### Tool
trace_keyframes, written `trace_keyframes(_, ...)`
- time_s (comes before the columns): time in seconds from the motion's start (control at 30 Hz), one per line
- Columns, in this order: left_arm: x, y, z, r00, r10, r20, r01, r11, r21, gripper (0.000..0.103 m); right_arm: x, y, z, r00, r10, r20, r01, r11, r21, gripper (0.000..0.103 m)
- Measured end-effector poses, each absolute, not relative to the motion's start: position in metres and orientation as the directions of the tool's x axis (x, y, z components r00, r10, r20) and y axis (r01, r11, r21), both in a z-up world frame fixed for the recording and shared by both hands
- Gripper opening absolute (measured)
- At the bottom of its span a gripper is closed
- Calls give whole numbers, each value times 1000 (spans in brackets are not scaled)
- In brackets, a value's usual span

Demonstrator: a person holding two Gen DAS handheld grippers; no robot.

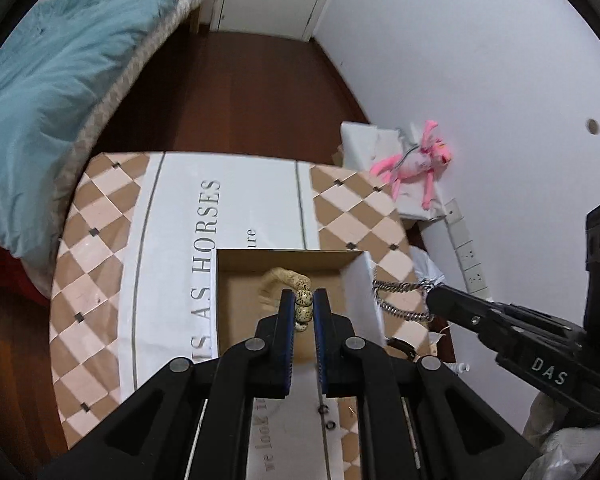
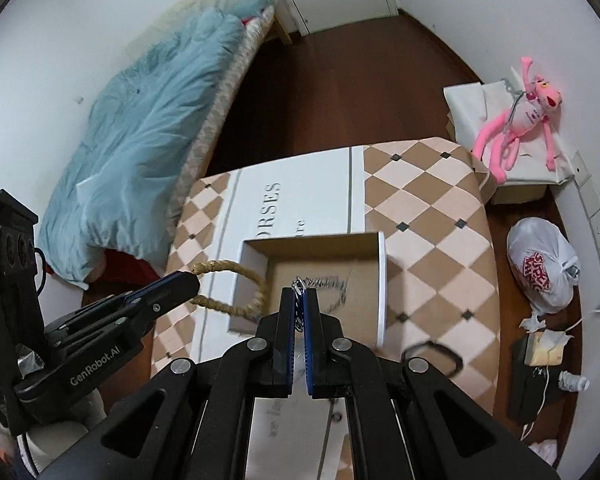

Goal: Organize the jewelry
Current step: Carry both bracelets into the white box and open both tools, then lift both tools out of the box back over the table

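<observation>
While both fingers pinch jewelry, only the right wrist view shows a white bag (image 2: 542, 270).

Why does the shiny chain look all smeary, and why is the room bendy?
Right wrist view: the chain blurs because it is swinging, and so does the dark loop. Left wrist view: the bead bracelet stays sharp. Both views: the fisheye lens curves straight edges.

Your beaded bracelet (image 1: 303, 304) is partly hidden between the left hand-held gripper's pads; its far loop blurs. The metal chain (image 2: 324, 286) smears beyond your right pads. Table (image 2: 428, 216) lettering is cut off by the cardboard box (image 2: 381, 280).
</observation>
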State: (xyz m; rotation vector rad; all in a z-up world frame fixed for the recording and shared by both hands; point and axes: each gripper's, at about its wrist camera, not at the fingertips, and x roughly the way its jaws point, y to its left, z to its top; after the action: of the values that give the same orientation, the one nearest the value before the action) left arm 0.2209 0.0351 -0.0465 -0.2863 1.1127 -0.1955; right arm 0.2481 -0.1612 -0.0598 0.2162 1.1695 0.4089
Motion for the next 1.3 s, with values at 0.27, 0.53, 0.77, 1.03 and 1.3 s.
trace_keyframes(0.27, 266, 39, -90, 328, -321, -888, -35, 936, -351, 7, 301, -144, -102, 223, 379, -898, -218, 917, 333, 4)
trace_keyframes(0.53, 272, 46, -95, 313, -182, -932, -108, 968, -225, 37, 318, -136, -137, 104, 350, -931, -212, 922, 323, 7)
trace_keyframes(0.77, 253, 47, -92, 379, -12, -925, -109, 992, -57, 85, 297, -144, -135, 199, 200, -959, -227, 962, 154, 89)
trace_keyframes(1.03, 223, 45, -106, 430, 99, -897, -135, 990, 44, 101, 265, -152, -147, 279, 46, -959, -187, 982, -7, 98)
trace_keyframes(1.3, 204, 43, -107, 427, 106, -898, -154, 987, 44, 102, 245, -157, -146, 311, 35, -950, -148, 989, -13, 98)
